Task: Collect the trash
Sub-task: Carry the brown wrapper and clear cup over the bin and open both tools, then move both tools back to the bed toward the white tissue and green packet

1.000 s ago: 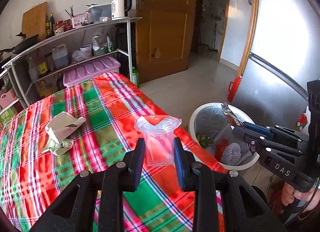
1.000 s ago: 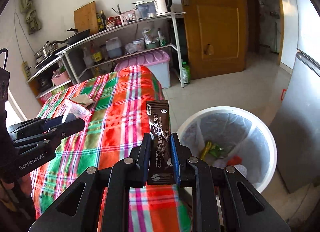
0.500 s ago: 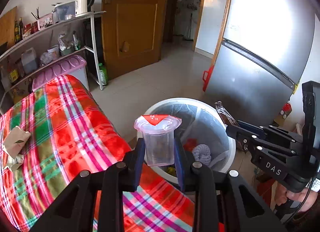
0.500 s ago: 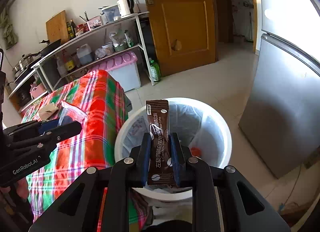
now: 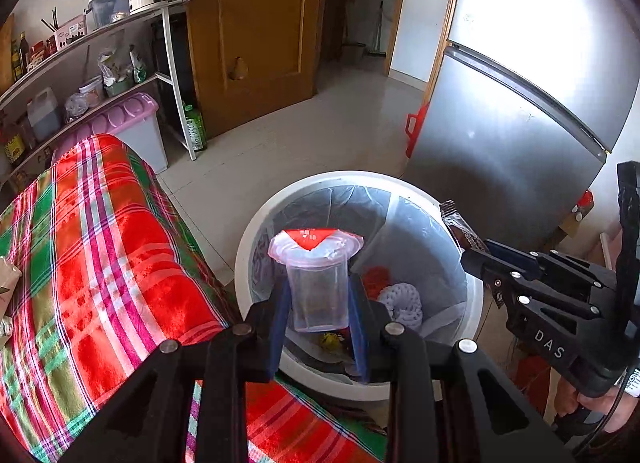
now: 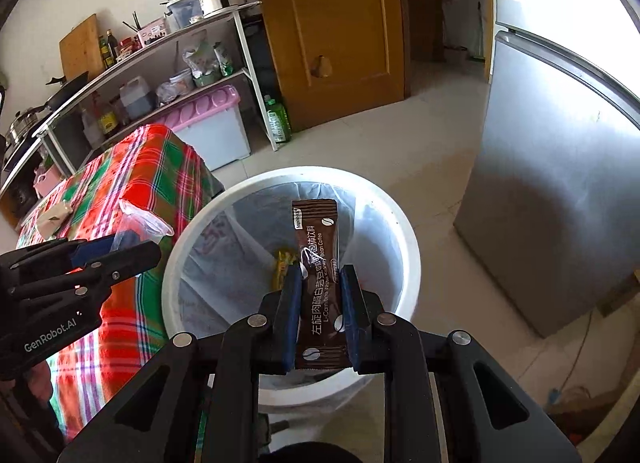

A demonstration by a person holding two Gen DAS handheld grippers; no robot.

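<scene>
Two items are hanging over the white bin (image 5: 256, 247): our left tongs (image 5: 318, 299) are pinching a clear plastic cup (image 5: 317, 283), our right tongs (image 6: 320, 295) a brown coffee sachet (image 6: 318, 263). We are judging this the drop step; next we are needing both tongs spread so each piece falls inside the liner.

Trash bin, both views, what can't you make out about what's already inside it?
- Left wrist view: the plastic cup and left gripper cover much of the trash bin floor.
- Right wrist view: the coffee sachet and right gripper hide its middle.
- Both: the liner blurs items.
</scene>
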